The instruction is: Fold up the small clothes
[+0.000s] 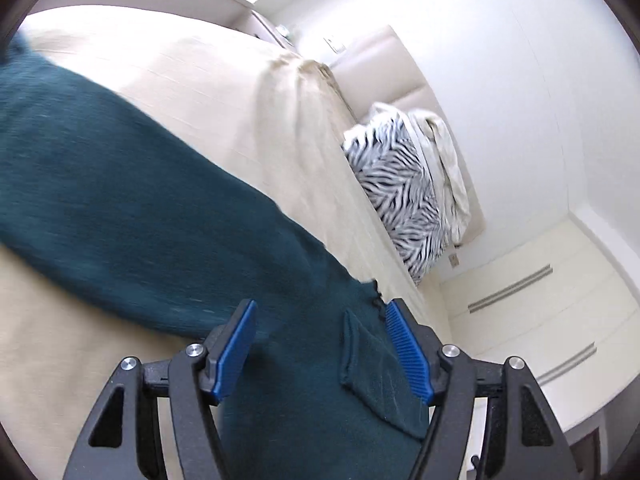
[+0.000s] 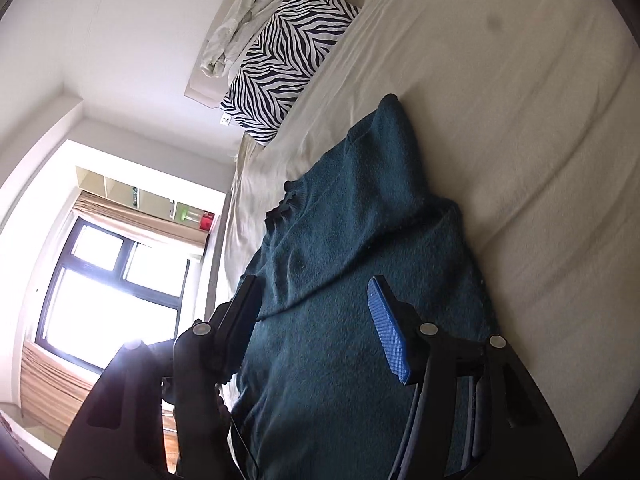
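A dark teal knitted sweater (image 1: 120, 180) lies on the cream bed sheet (image 1: 180, 80). In the left wrist view it runs from the upper left down between the fingers, blurred, with a small flap of it (image 1: 372, 368) by the right-hand pad. My left gripper (image 1: 322, 308) stands open over it, and its blue pads do not press on the knit. In the right wrist view the sweater (image 2: 360, 220) lies partly folded, neckline toward the left, one part laid across the body. My right gripper (image 2: 314, 284) hovers open above its lower part with nothing clamped.
A zebra-print pillow (image 2: 288, 52) and a crumpled white cloth (image 2: 248, 20) lie at the head of the bed, against a padded headboard (image 1: 380, 60). The bed sheet (image 2: 520, 120) stretches to the sweater's right. A bright window (image 2: 112, 280) is beyond the bed's edge. White cupboard doors (image 1: 540, 300) stand past the bed.
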Demonstrator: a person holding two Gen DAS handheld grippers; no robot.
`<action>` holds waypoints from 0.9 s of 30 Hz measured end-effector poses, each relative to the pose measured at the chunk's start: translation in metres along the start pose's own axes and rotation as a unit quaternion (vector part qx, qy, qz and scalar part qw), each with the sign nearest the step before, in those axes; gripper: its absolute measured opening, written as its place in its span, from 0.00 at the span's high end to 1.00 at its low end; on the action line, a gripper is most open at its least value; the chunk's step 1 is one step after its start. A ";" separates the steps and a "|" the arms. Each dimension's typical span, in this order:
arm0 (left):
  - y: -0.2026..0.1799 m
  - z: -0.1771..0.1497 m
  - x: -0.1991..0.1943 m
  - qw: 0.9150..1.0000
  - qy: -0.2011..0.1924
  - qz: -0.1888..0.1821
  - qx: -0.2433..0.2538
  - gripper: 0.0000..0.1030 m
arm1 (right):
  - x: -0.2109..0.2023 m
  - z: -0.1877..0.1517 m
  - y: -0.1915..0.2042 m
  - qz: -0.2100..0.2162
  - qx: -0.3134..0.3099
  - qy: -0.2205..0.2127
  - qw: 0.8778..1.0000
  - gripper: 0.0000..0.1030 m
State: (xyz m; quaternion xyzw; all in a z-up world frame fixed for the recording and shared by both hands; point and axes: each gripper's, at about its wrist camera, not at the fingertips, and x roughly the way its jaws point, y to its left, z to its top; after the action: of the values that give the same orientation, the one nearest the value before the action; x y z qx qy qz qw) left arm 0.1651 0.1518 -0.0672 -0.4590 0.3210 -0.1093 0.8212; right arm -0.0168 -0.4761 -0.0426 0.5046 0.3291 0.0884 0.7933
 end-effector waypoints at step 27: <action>0.048 0.112 -0.069 0.984 -0.127 0.116 -0.055 0.92 | 0.014 -0.109 0.039 0.010 0.010 0.051 0.999 0.47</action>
State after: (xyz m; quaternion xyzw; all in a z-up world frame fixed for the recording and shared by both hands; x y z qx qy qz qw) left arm 0.1773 0.2881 -0.0358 -0.4733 0.2709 0.0641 0.8357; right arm -0.0651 -0.3694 -0.0452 0.5103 0.3653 0.1187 0.7695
